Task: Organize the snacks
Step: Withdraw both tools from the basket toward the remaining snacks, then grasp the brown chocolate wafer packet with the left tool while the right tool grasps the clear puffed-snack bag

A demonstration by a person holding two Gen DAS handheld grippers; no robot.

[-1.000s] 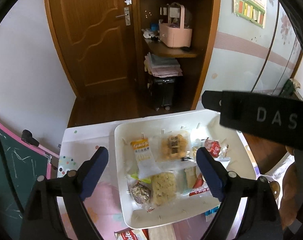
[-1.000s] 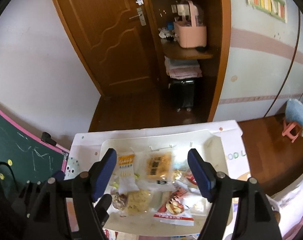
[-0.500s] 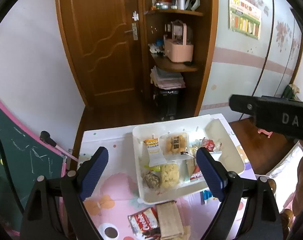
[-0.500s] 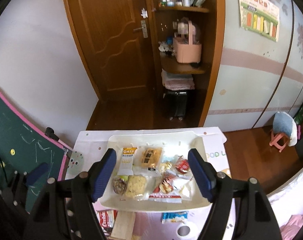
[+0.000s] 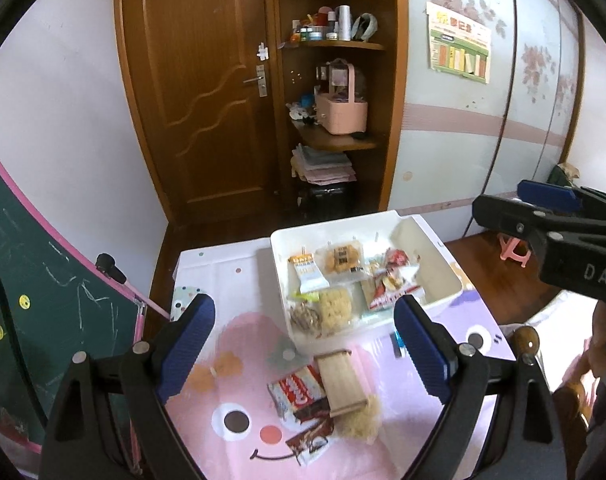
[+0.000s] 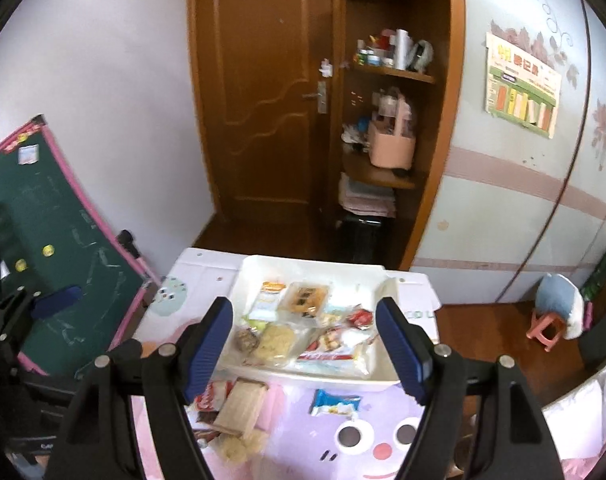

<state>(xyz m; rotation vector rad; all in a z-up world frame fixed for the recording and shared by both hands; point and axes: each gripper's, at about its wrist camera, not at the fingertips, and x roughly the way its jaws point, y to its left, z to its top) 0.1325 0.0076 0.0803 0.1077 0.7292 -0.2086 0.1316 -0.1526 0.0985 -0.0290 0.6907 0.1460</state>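
A white tray (image 5: 431, 236) holds several wrapped snacks on a cartoon-print table; it also shows in the right wrist view (image 6: 315, 378). Loose snacks lie in front of it: a red-and-white packet (image 5: 297, 394), a tan wafer pack (image 5: 341, 382), a pale crumbly cake (image 5: 361, 420) and a blue packet (image 6: 335, 402). My left gripper (image 5: 305, 344) is open and empty, high above the loose snacks. My right gripper (image 6: 305, 346) is open and empty, high above the tray's near edge; it also shows at the right of the left wrist view (image 5: 551, 220).
A green chalkboard with a pink frame (image 5: 51, 280) leans left of the table. Behind are a brown door (image 5: 207, 92), a shelf with a pink basket (image 5: 343, 112), and a small pink stool (image 6: 547, 330) on the floor at the right.
Both grippers have risen and drawn back from the tray. The tray now looks smaller and the loose snacks in front of it have come into view.
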